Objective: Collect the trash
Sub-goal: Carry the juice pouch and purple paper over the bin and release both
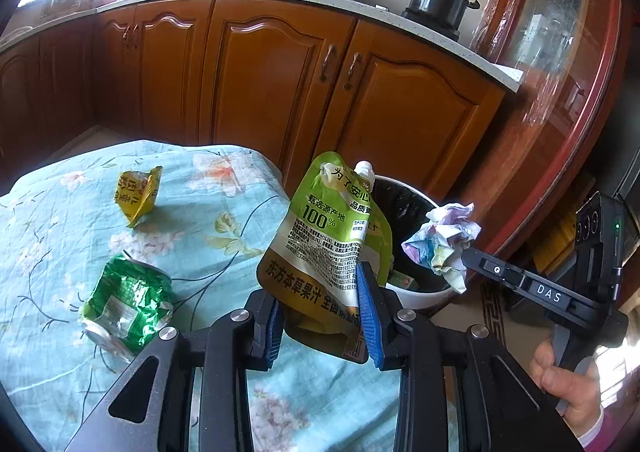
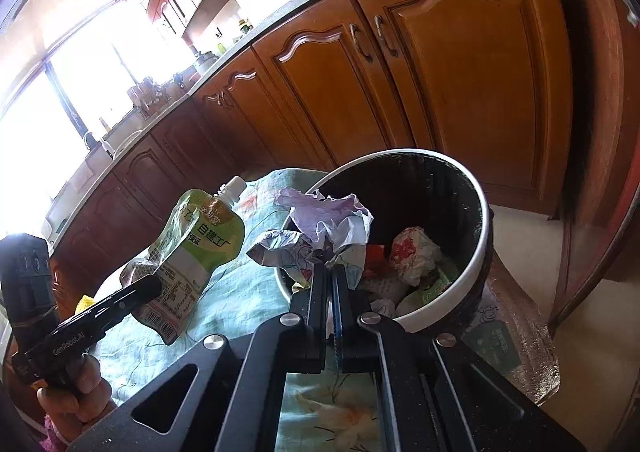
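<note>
Already the crumpled paper (image 2: 332,228), pinched in the right tongs (image 2: 329,272), is held above the near rim of the bin (image 2: 486,228). Meanwhile the juice pouch (image 1: 328,236), gripped upright in the left tongs (image 1: 320,316), is kept over the worktop (image 1: 60,212) just beside the bin, farther from its mouth.

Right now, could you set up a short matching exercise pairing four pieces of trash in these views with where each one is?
Things:
1. green juice pouch
2. crumpled paper
3. crushed green can
4. yellow wrapper

Places:
A. lying on the floral cloth, nearer the camera
B. pinched in the right gripper at the bin
C. on the floral cloth, farther back
D. clamped in the left gripper

Pairs: 1-D, 2-B, 3-A, 4-C
</note>
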### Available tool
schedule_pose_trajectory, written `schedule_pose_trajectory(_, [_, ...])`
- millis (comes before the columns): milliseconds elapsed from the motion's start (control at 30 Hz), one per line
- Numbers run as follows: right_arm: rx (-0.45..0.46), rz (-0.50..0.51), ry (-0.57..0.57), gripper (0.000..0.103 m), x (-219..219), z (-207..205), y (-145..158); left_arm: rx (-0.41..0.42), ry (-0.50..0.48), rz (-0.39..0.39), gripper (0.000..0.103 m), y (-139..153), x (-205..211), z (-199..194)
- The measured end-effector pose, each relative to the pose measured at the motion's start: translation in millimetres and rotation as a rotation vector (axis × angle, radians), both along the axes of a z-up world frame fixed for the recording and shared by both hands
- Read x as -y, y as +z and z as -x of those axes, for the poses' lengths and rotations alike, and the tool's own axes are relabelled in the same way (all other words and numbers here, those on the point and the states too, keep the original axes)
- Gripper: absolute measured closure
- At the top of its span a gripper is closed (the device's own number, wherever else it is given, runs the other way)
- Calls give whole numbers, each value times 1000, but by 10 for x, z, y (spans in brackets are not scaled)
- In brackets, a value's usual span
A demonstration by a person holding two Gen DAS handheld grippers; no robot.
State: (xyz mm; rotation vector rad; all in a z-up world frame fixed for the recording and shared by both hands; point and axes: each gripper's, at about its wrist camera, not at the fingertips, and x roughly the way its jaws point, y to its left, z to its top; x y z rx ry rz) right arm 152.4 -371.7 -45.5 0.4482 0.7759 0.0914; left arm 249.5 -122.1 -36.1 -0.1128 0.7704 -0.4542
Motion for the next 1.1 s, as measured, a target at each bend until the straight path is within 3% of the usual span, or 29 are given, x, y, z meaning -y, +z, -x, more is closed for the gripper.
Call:
schedule_pose_trajectory(600, [-40, 26, -52, 101, 360, -268, -127, -54, -65, -74, 71, -142, 757, -578])
schedule_pose_trajectory(967, [-83, 49, -53, 100, 437, -440, -231, -89, -67, -96, 69, -241, 977, -828])
schedule_pose_trajectory(1033, [-92, 53, -48, 94, 443, -473, -242, -102, -67, -87, 69, -266, 1021, -864])
schedule_pose_trajectory(1100, [-92, 51, -45, 86, 447, -486, -248, -119, -64, -83, 57, -293, 1039, -892])
